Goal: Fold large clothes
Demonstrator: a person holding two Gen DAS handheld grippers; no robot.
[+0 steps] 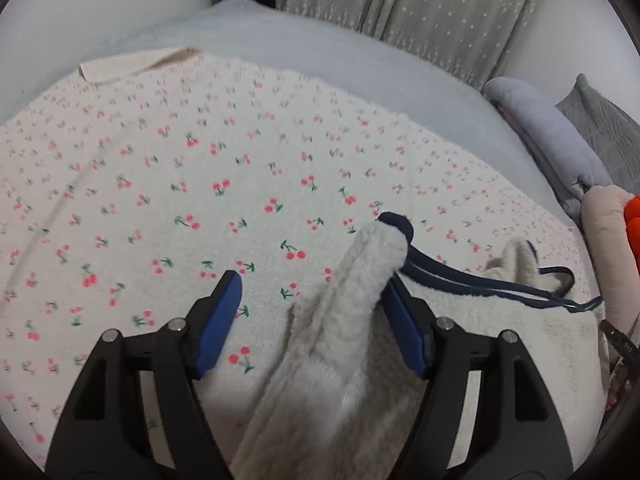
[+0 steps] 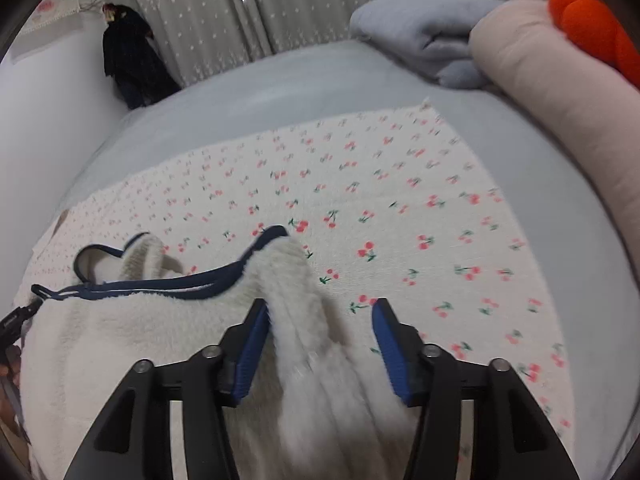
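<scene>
Left gripper (image 1: 312,292) and right gripper (image 2: 320,316) both stand apart over a white fleece garment (image 1: 340,344) on a bed.

Each gripper's blue pads flank a raised ridge of the fleece without clamping it: in the left wrist view it leans on the 3 o'clock pad, in the right wrist view on the 9 o'clock one. The garment (edged in navy trim (image 2: 160,282)) lies on a cherry-print cloth (image 1: 180,184) spread across the pale grey bed (image 2: 260,92). Beyond, toward 12 o'clock, hang star-dotted grey curtains (image 2: 224,8), with a dark cloth (image 2: 132,68) draped at 10 o'clock. At 1 to 2 o'clock in the right wrist view sit a folded grey blanket (image 2: 420,36), a pink bolster (image 2: 560,92) and something orange (image 2: 592,24).
</scene>
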